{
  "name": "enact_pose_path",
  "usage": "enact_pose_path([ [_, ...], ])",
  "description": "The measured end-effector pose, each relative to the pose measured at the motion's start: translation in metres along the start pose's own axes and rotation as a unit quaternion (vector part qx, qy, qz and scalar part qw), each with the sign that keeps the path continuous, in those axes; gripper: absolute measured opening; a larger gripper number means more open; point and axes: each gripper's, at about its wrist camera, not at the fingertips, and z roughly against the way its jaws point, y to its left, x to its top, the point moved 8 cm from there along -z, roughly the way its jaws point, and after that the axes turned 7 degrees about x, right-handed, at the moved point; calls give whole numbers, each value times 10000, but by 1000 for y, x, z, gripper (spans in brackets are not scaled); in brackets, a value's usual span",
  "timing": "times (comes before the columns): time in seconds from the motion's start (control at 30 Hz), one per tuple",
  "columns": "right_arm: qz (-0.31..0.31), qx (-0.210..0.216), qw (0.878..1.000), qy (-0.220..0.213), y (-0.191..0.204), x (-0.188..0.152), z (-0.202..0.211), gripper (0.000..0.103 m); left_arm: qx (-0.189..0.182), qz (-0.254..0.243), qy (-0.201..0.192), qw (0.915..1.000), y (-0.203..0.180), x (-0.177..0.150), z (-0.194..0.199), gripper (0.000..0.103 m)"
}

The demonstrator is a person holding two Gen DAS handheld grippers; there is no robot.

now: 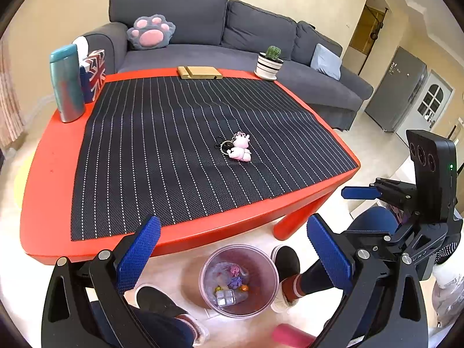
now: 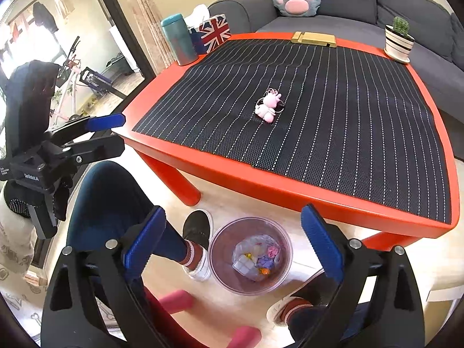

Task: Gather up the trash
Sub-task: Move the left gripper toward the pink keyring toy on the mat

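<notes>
Below both grippers: one clear bin (image 1: 239, 281) on the floor, between the person's two shoes.
Bin contents: a heap of trash (image 2: 258, 258); one clear ridged plastic piece, crumpled pink and purple scraps and small orange and yellow bits show. I cannot count them exactly.
Left gripper (image 1: 232, 258): jaws wide apart, nothing between them; the bin shows through the gap.
Right gripper (image 2: 232, 240): jaws wide apart, nothing held; the bin also shows in this gap.
Fingers: two blue-padded fingers on each gripper, four in all.
Counter (image 1: 49, 179): one red low table, just beyond the bin.
Mat (image 1: 185, 150): one black mat with white dotted stripes, covering most of the counter.
Keychain (image 1: 239, 148): one pink plush figure with a ring, near the middle of the mat, lying on its side.
Far-left corner: one teal tumbler (image 1: 66, 84) upright, and one flag-print tissue box (image 1: 94, 75) just beside it.
Far edge: one flat tan wooden block (image 1: 200, 72).
Far-right corner: one potted cactus (image 1: 269, 62) in a striped pot on a saucer.
Sofa (image 1: 232, 34): one grey sectional behind the counter, with two cushions, one paw-shaped (image 1: 150, 32) and one pale blue (image 1: 326, 61).
Person: two legs in dark trousers, one on either side of the bin.
</notes>
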Motion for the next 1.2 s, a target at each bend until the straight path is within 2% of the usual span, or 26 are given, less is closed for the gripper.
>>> enact_pose_path([
  [0.37, -96, -48, 9998, -142, -8, 7, 7, 94, -11, -16, 1, 10000, -2, 2, -3, 97],
  [0.77, -306, -330, 9978, -492, -41, 48, 24, 95, 31, -267, -97, 9996, -10, 35, -20, 97],
  [0.93, -425, -445, 9967, -537, -57, 61, 25, 96, 54, -402, 1, 9992, -12, 51, -35, 97],
  [1.2, -650, -518, 9946, -616, -78, 65, 28, 96, 23, -664, 291, 9974, -20, 70, -71, 97],
])
